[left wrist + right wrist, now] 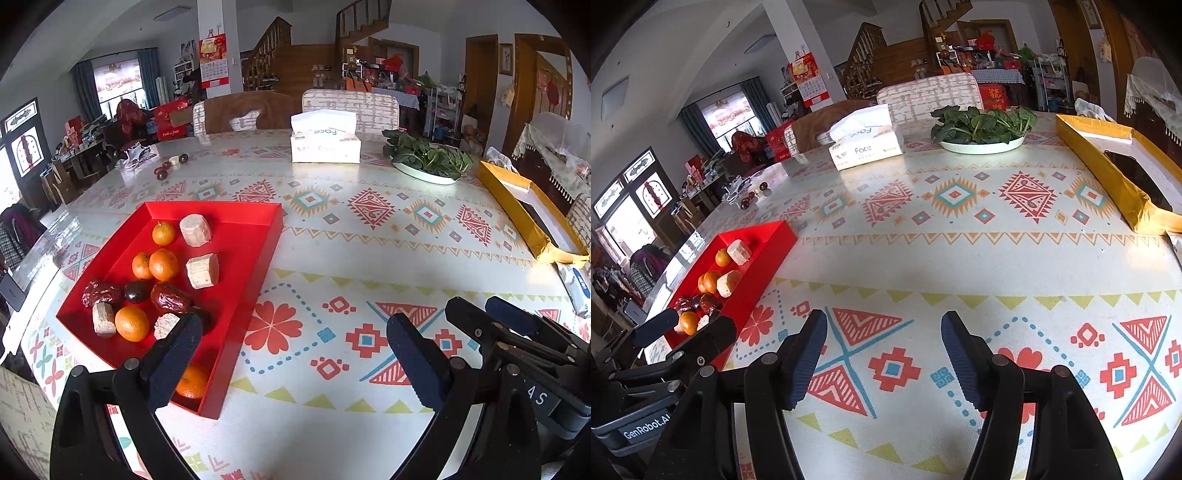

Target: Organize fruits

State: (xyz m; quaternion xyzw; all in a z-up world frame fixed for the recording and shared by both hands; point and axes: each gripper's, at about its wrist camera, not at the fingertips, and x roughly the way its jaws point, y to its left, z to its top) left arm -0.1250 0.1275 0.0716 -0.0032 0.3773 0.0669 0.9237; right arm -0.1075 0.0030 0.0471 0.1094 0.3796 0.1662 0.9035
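Note:
A red tray (258, 236) lies on the patterned table, left of centre; it also shows in the right wrist view (768, 240). In it are several oranges (163, 264), red dates (170, 297), a dark round fruit (136, 291) and pale cut cane pieces (202, 270). One orange (192, 382) sits at the tray's near corner, partly behind my left finger. My left gripper (295, 363) is open and empty, its left finger over the tray's near edge. My right gripper (882, 363) is open and empty over bare tablecloth, right of the tray.
A tissue box (325, 142), a plate of leafy greens (428, 157) and a yellow box (524, 210) stand at the far and right side. Small dark fruits (162, 172) lie at the far left. Chairs stand behind the table.

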